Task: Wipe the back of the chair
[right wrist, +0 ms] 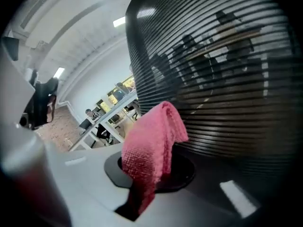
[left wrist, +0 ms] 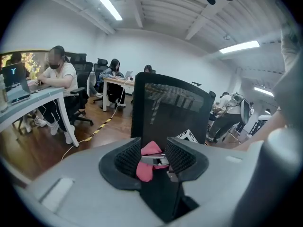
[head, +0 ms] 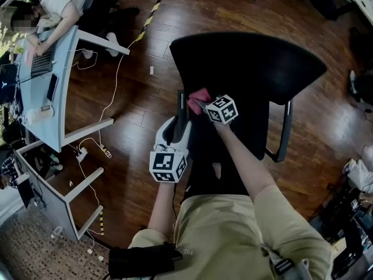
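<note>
A yellow-and-black striped tape (head: 152, 10) runs across the wooden floor (head: 134, 115) at the far left-centre, and a white cable (head: 113, 92) trails nearer from it. At the far left a person (head: 58, 4) leans over a laptop (head: 42, 63) on a pale blue desk (head: 64, 104).

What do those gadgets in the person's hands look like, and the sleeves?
The left gripper and right gripper are pale grey shells with black pads, each carrying a cube of black-and-white square markers. The khaki shirt is short-sleeved.
</note>
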Tool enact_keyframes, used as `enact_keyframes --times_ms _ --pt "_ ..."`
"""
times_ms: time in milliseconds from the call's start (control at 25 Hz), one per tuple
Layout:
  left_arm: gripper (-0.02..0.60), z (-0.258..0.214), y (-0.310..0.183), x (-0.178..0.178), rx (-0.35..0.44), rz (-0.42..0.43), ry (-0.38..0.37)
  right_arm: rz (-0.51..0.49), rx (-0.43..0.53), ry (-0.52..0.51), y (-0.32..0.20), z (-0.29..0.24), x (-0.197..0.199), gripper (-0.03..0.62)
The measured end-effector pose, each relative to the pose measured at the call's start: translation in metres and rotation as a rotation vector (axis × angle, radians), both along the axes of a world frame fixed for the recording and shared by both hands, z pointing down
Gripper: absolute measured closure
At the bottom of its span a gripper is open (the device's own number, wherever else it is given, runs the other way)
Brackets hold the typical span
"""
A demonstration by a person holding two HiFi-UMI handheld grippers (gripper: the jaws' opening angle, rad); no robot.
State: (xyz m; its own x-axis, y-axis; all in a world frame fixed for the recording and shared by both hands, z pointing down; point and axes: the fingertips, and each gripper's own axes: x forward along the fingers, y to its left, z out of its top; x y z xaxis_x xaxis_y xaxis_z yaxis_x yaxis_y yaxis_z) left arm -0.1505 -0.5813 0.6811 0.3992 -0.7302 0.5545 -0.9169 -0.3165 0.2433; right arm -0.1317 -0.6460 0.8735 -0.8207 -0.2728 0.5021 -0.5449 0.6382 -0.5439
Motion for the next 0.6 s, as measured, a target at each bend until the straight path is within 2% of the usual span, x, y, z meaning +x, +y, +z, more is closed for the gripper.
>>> enact_keyframes --times_ms 40,120,280,400,520,560,600 --pt "0.425 0.002 0.0 -0.001 -0.003 0.001 -0.001 0.025 -0.002 0.024 -0.002 0.006 0.017 0.563" --pt "0.425 0.006 -0.001 0.001 -0.008 0.015 0.002 0.144 -0.028 0.083 -0.012 0.022 0.075 0.563" --pt "0.425 0.009 -0.006 0.026 -0.004 0.074 0.021 0.43 -0.079 0.241 -0.018 0.039 0.231 0.562" --pt "0.425 0.009 -0.011 0.05 0.002 0.119 0.04 0.598 -0.134 0.317 0.005 0.044 0.324 0.562" --pt "0.425 0.005 -0.013 0.07 0.01 0.147 0.049 0.784 -0.175 0.324 0.027 0.045 0.378 0.562" --pt "0.425 0.004 -0.013 0.073 0.012 0.15 0.05 0.811 -0.18 0.293 0.028 0.044 0.38 0.562" --pt "0.425 0.003 -0.013 0.073 0.013 0.148 0.049 0.789 -0.173 0.257 0.027 0.043 0.368 0.563"
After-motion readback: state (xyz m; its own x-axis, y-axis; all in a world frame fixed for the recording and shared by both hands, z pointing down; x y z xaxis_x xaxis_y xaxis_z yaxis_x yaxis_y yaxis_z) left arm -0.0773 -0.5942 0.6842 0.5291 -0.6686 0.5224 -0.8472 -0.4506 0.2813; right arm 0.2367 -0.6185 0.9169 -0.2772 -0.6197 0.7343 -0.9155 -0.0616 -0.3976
